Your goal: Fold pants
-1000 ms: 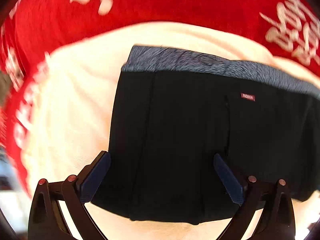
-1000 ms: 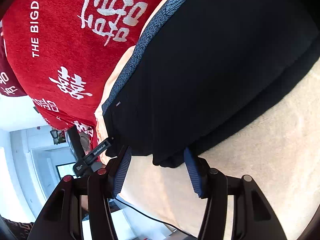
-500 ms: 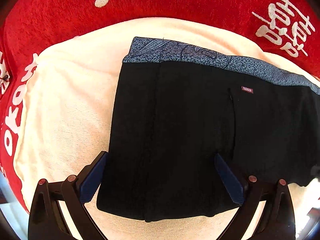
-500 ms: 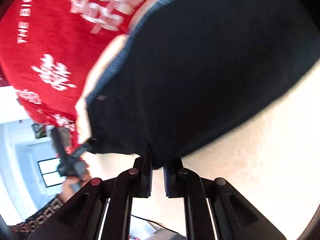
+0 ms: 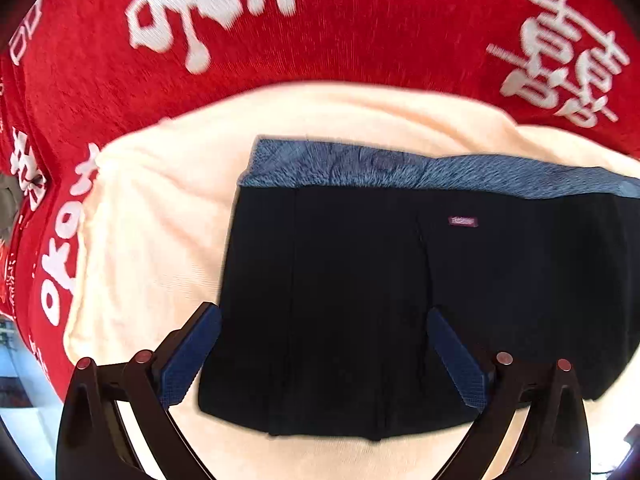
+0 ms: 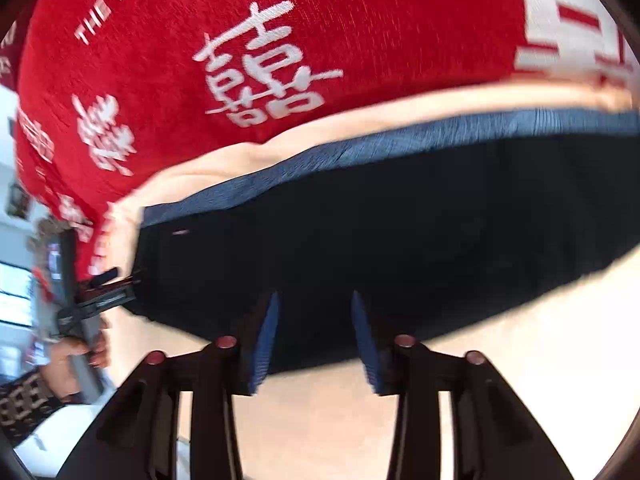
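Observation:
The black pants [image 5: 400, 288] with a blue-grey waistband [image 5: 400, 168] lie folded on a cream cloth [image 5: 160, 220]. My left gripper [image 5: 324, 332] is open and empty, its jaws wide apart over the near edge of the pants. In the right wrist view the pants [image 6: 400, 220] lie flat with the waistband [image 6: 360, 152] on the far side. My right gripper [image 6: 314, 320] is open and empty, its blue pads over the near edge of the pants.
A red blanket with white characters [image 5: 320, 40] lies beyond the cream cloth; it also fills the far part of the right wrist view [image 6: 280, 60]. The left gripper and the hand holding it [image 6: 80, 312] show at the left of the right wrist view.
My right gripper shut on the pants edge half a second ago and has now opened again and swung round. The left gripper has stayed open over the pants and shifted slightly.

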Action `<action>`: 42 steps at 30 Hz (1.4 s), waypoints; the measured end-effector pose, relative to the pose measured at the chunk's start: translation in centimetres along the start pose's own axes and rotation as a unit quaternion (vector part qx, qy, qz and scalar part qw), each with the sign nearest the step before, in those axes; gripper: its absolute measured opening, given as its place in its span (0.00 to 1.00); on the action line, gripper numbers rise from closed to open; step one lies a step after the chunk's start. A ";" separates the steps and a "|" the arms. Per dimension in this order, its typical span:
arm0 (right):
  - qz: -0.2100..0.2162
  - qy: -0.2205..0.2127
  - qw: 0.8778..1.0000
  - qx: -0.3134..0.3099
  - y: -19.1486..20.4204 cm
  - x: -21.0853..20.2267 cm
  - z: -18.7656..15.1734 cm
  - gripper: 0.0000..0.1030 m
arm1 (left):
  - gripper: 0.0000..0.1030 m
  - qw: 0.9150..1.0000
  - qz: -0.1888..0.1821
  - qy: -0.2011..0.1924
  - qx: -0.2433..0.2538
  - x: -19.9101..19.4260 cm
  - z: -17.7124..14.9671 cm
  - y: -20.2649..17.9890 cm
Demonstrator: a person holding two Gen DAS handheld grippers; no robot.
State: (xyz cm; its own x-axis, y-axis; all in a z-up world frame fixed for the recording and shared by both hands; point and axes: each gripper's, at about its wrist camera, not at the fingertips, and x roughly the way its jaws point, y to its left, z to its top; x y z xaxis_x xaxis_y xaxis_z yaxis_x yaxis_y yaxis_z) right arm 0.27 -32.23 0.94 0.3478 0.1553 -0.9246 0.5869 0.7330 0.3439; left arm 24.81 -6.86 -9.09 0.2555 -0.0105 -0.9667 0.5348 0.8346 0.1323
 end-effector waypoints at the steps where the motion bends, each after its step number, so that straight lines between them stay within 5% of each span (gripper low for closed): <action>1: -0.019 0.012 1.000 -0.006 -0.3 1.1 0.2 0.52 | 1.00 1.000 0.012 0.006 0.009 0.7 -0.3 -0.2; 3: -0.055 0.077 0.996 -0.007 -2.0 4.3 -1.1 0.53 | 1.00 1.000 0.008 -0.002 0.025 1.0 -1.4 0.0; 5: -0.054 0.036 0.997 -0.044 -1.8 3.4 -3.0 0.52 | 1.00 1.000 0.004 0.003 0.030 0.8 -2.3 0.7; 9: -0.062 0.080 0.994 -0.032 -1.9 2.7 -4.6 0.52 | 1.00 1.000 0.000 0.024 0.014 -0.6 -3.0 2.2; 12: -0.038 0.040 0.998 -0.026 -1.5 1.0 -3.8 0.52 | 1.00 1.000 -0.027 -0.010 0.009 -3.1 -1.6 1.9; 15: -0.017 0.015 0.999 -0.038 -0.1 2.1 0.5 0.52 | 1.00 0.998 -0.039 -0.033 0.030 -3.3 0.9 -0.2; 19: -0.010 0.024 0.998 -0.063 2.3 6.4 5.4 0.52 | 1.00 0.998 -0.005 -0.044 0.051 -0.5 4.2 -2.1; 21: -0.031 0.037 0.995 -0.089 3.9 9.1 6.7 0.52 | 1.00 0.998 0.015 -0.036 0.054 1.6 4.3 -1.9; 23: -0.068 0.066 0.989 -0.112 3.5 11.4 6.5 0.51 | 1.00 0.997 -0.010 -0.059 0.055 2.0 3.4 -0.9; 25: -0.066 0.043 0.990 -0.116 2.6 10.3 5.9 0.51 | 1.00 0.995 0.001 -0.065 0.081 1.6 2.8 -0.9; 27: -0.088 0.036 0.993 -0.072 0.1 8.2 4.8 0.52 | 1.00 0.994 0.017 -0.058 0.094 0.2 2.2 -2.3; 30: -0.031 0.010 0.998 0.049 -5.4 3.8 2.3 0.52 | 1.00 0.992 0.033 -0.050 0.108 -1.5 2.1 -4.0; 38: -0.085 -0.037 0.959 0.267 -18.8 -2.5 -2.5 0.52 | 1.00 0.988 -0.070 -0.056 0.125 -6.1 -1.0 -13.4; 41: -0.069 -0.036 0.959 0.274 -20.7 -2.0 -1.4 0.20 | 1.00 0.986 -0.087 -0.042 0.134 -5.9 -2.6 -18.1; 42: -0.079 -0.029 0.964 0.254 -20.8 -1.6 -0.6 0.20 | 1.00 0.986 -0.084 -0.035 0.140 -6.1 -2.3 -20.7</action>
State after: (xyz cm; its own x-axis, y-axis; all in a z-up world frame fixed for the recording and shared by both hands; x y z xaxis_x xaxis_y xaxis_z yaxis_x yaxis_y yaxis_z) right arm -12.93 -47.29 -4.81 0.2562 0.0198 -0.9664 0.9130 0.3234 0.2487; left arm 10.35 -22.79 -6.41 0.1939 -0.1829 -0.9638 0.7730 0.6334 0.0353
